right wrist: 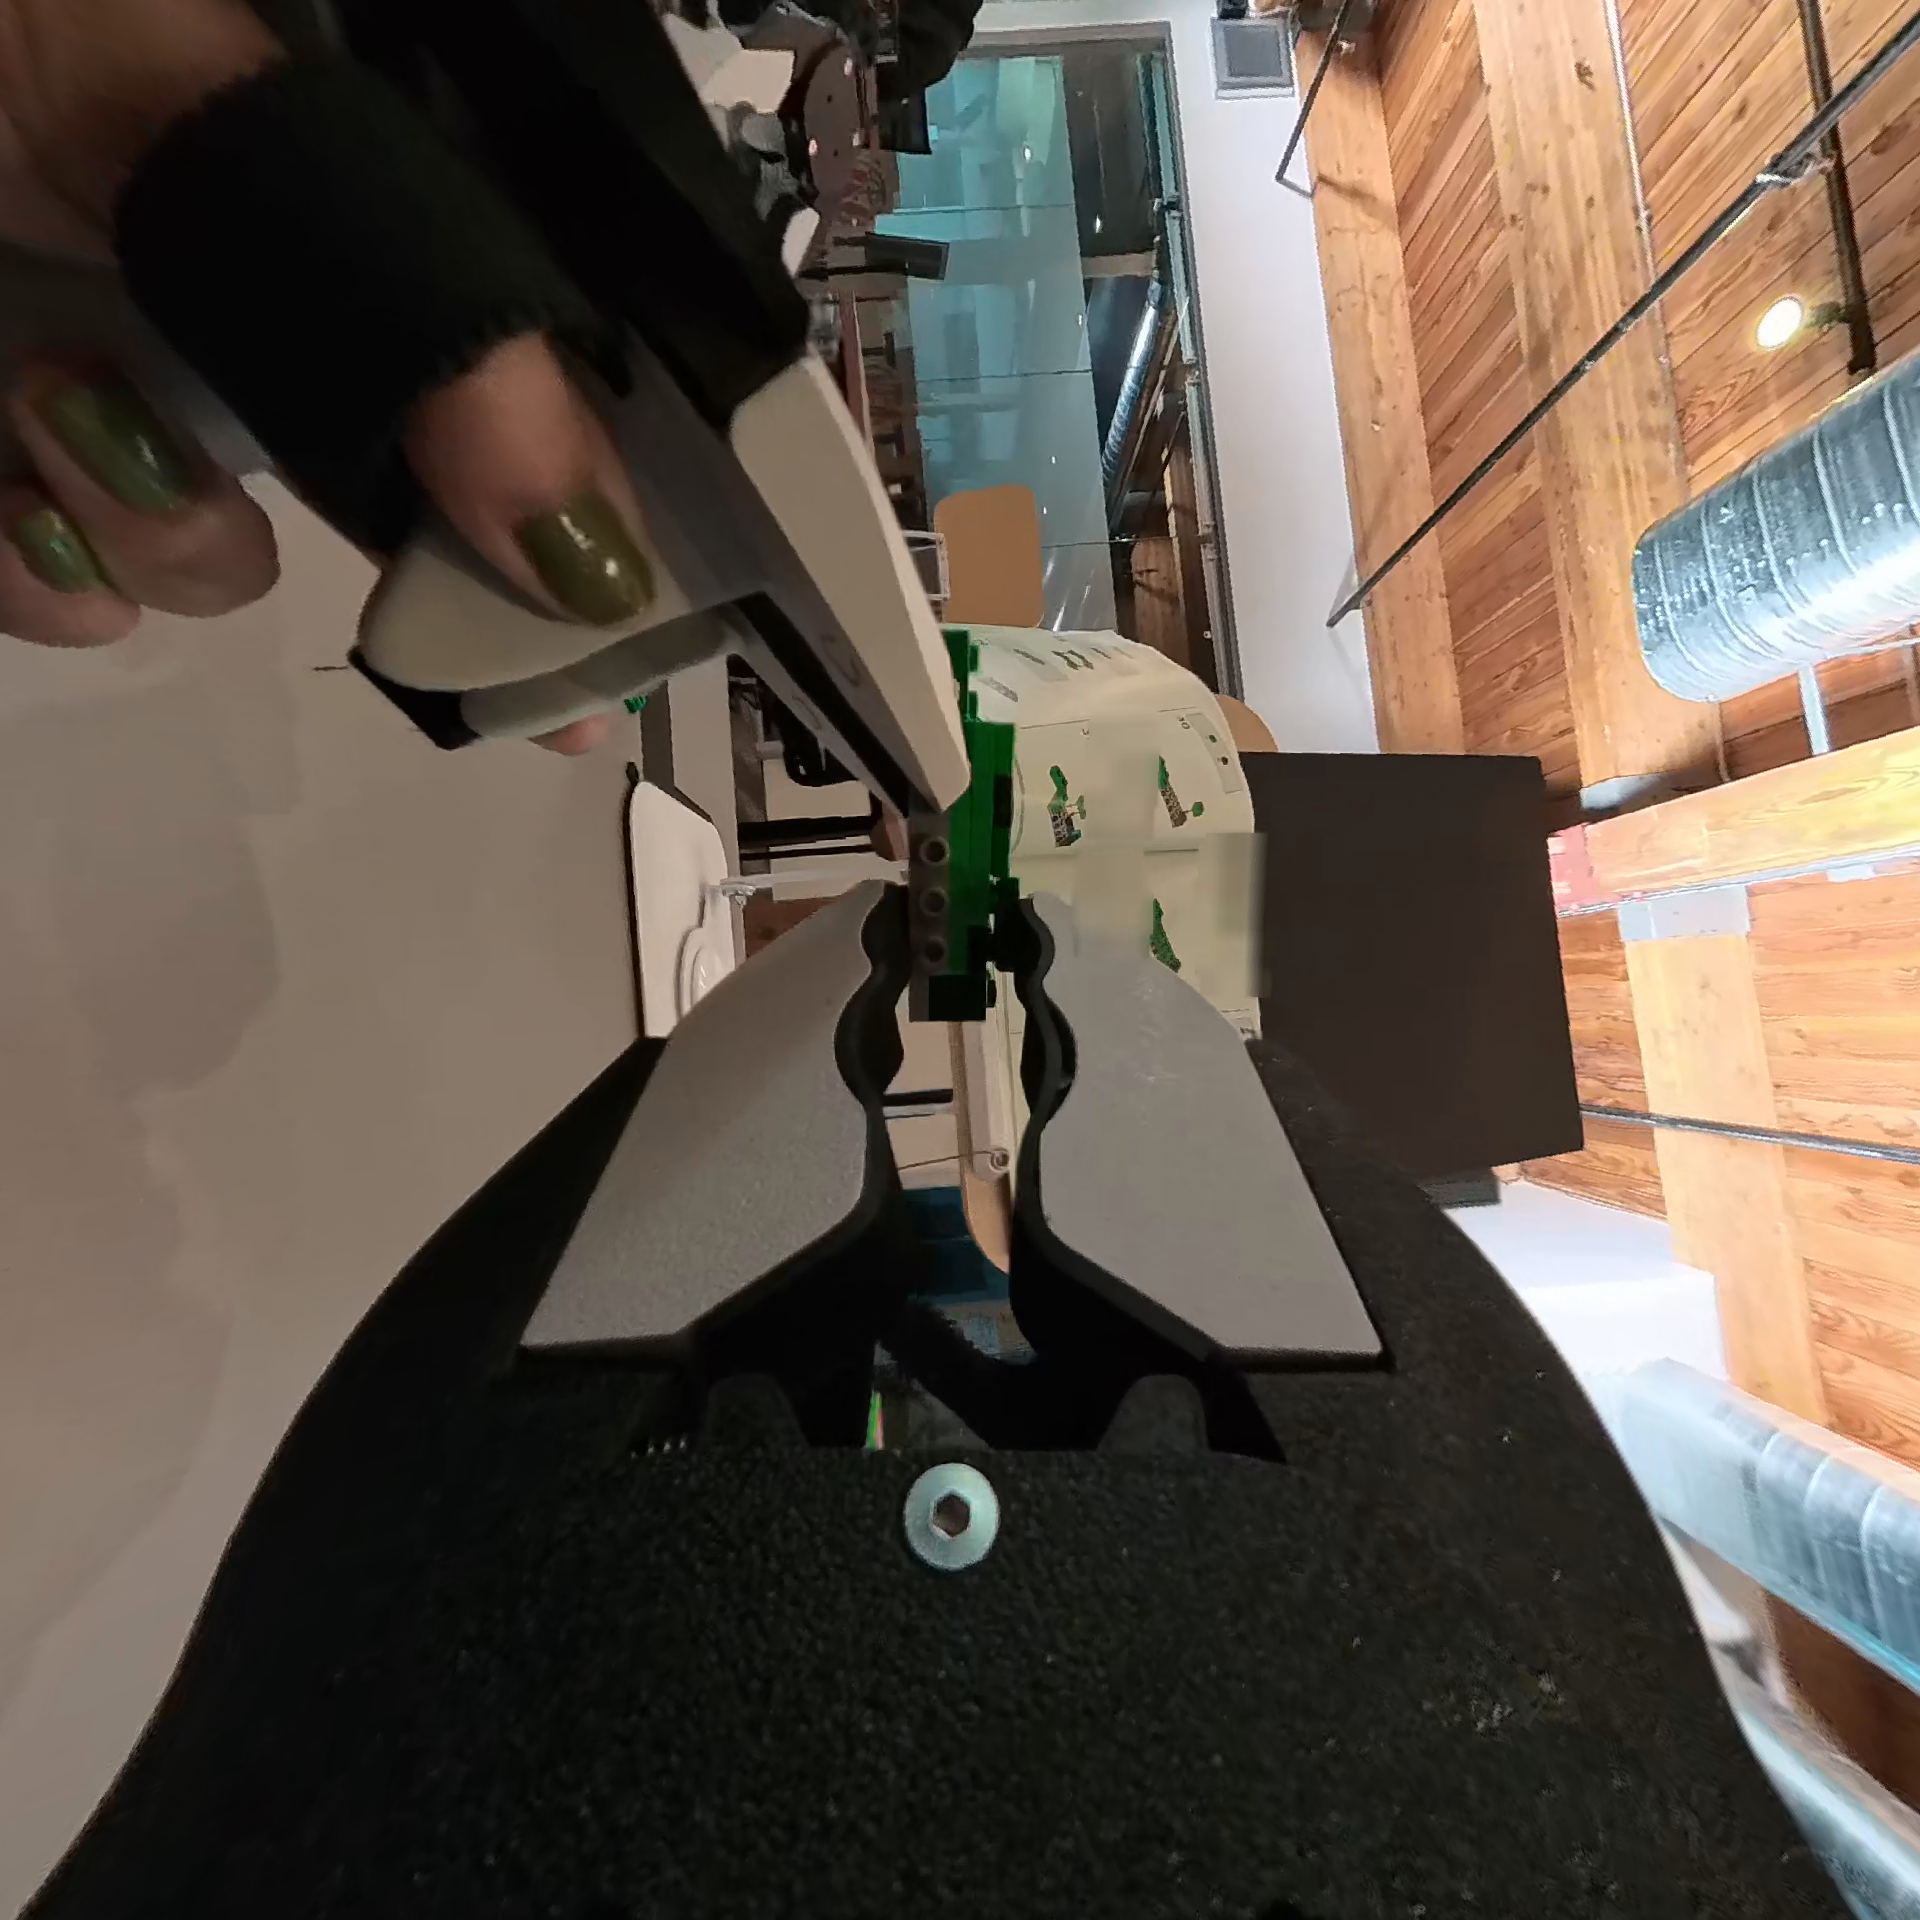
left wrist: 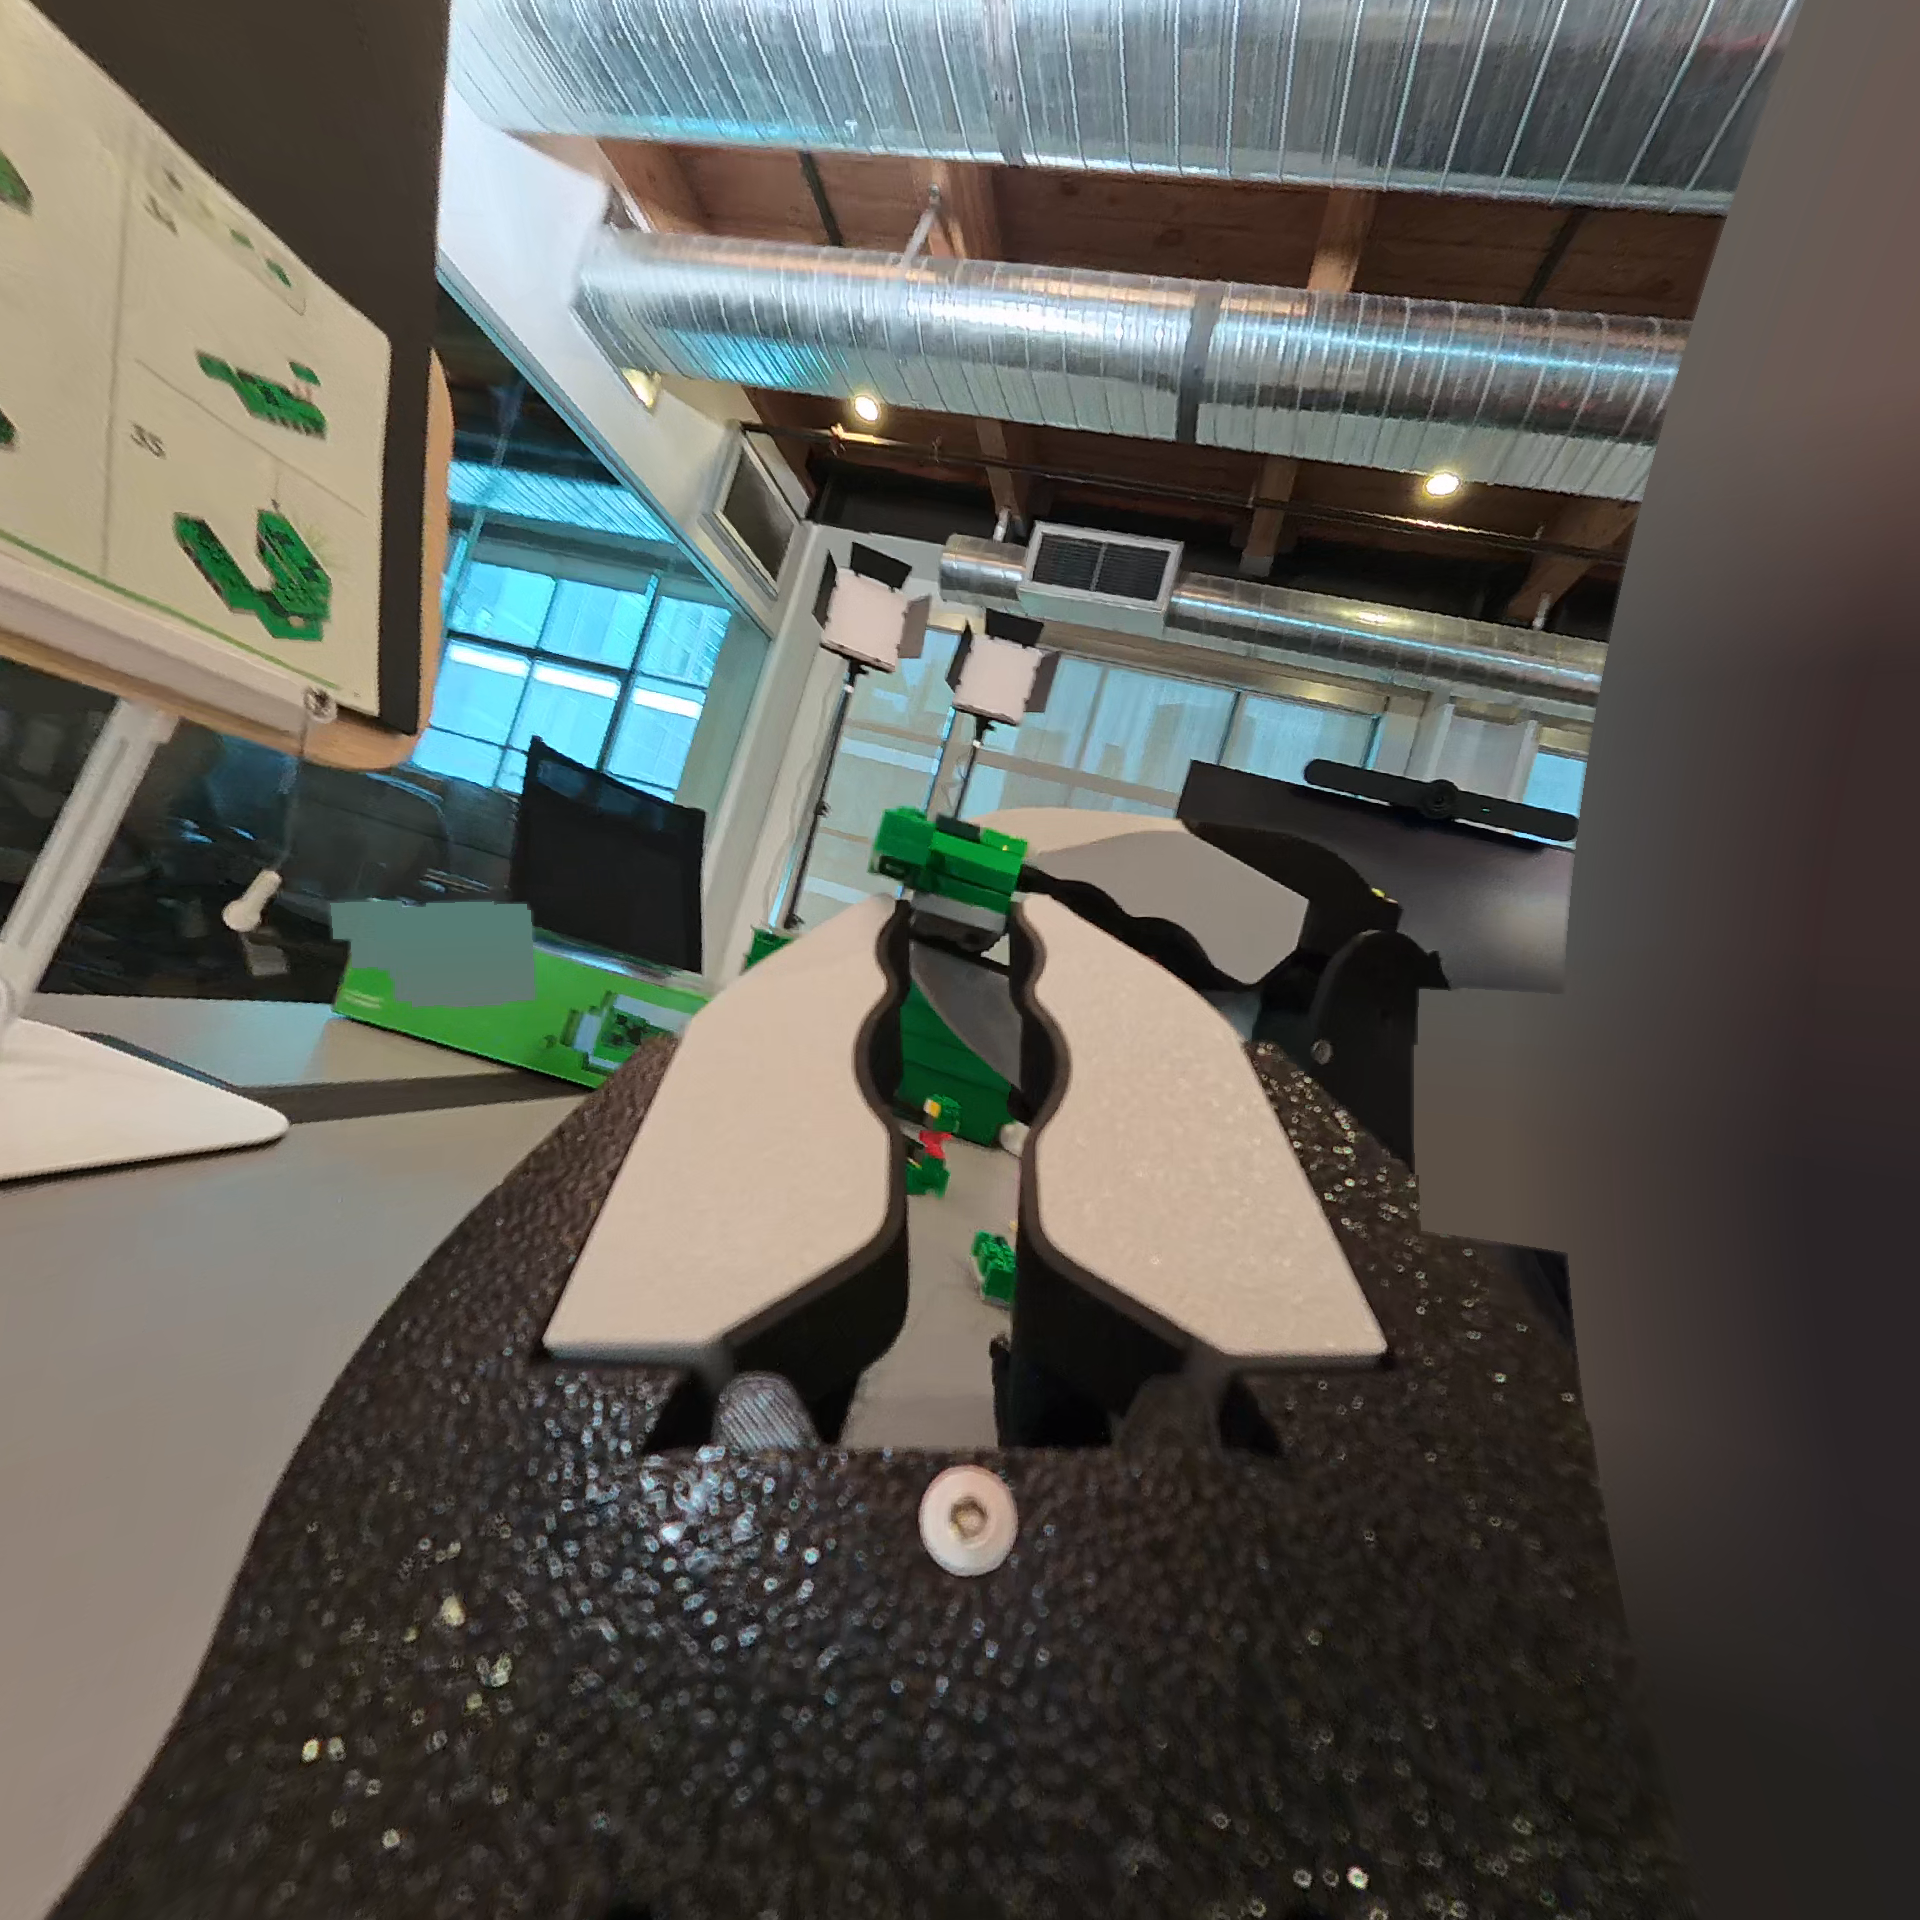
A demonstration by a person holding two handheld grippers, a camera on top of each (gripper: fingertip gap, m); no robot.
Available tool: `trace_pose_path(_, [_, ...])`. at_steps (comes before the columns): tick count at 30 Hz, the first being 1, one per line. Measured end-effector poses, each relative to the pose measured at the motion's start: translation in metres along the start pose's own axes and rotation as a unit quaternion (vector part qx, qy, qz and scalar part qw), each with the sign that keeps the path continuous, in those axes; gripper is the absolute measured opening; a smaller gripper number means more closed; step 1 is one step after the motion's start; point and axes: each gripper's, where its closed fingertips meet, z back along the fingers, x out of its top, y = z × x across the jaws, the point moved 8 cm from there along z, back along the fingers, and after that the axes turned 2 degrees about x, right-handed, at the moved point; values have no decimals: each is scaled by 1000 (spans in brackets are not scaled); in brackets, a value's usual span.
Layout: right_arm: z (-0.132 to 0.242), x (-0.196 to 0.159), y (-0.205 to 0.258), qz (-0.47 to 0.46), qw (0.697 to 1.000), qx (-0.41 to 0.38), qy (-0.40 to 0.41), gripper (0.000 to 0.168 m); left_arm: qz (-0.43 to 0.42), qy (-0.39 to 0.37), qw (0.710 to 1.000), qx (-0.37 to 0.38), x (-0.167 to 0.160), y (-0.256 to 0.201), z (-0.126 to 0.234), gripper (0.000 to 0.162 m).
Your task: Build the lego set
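Both grippers grip one green and grey brick assembly [left wrist: 951,878]: left gripper [left wrist: 956,920] jaws nearly closed on it, right gripper [right wrist: 951,914] jaws likewise. Loose green bricks [left wrist: 995,1259] lie on the worktop [left wrist: 260,1299].

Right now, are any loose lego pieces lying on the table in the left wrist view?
Yes, small green pieces lie loose on the grey table, seen between the left tool's fingers.
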Motion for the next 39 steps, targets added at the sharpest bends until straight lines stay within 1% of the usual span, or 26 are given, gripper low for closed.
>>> trace_pose_path(1, [0, 0, -1, -6, 1000, 4, -3, 19, -1, -4, 1000, 2, 0, 0, 0, 17])
trace_pose_path(2, [0, 0, -2, -13, 1000, 10, -6, 19, 7, -4, 1000, 4, 0, 0, 0, 21])
trace_pose_path(3, [0, 0, -2, -19, 1000, 20, -11, 19, 16, -4, 1000, -9, 1, 0, 0, 40])
trace_pose_path(4, [0, 0, -1, -20, 999, 27, -14, 19, 29, -2, 999, -15, 1, 1, -1, 41])
trace_pose_path(5, [0, 0, -1, -18, 999, 33, -16, 19, 35, 1, 999, -20, 1, 2, -1, 41])
trace_pose_path(8, [1, 1, 1, -16, 999, 45, -24, 19, 24, 9, 1000, -11, -1, 1, -2, 26])
trace_pose_path(9, [1, 1, 1, -19, 998, 48, -23, 19, 19, 11, 1000, -8, -1, 1, -2, 25])
trace_pose_path(13, [0, -3, 4, -37, 998, 46, -14, 19, 18, 20, 1000, 10, -4, 1, -4, 24])
trace_pose_path(16, [0, -1, 6, -17, 1000, 21, -11, 19, 23, 22, 999, 22, -5, 2, -4, 24])
trace_pose_path(20, [0, 0, 8, -10, 1000, 14, -10, 19, 38, 20, 999, 17, -4, 4, -4, 24])
trace_pose_path(24, [1, -2, 6, -31, 999, 21, -16, 18, 34, 22, 999, 14, -5, 3, -4, 24])
trace_pose_path(31, [2, -1, 5, -35, 999, 23, -28, 18, 38, 15, 999, 3, -4, 2, -3, 24])
trace_pose_path(39, [11, -3, -7, -109, 992, 42, -49, 28, 46, 7, 999, -17, -4, 1, -3, 24])
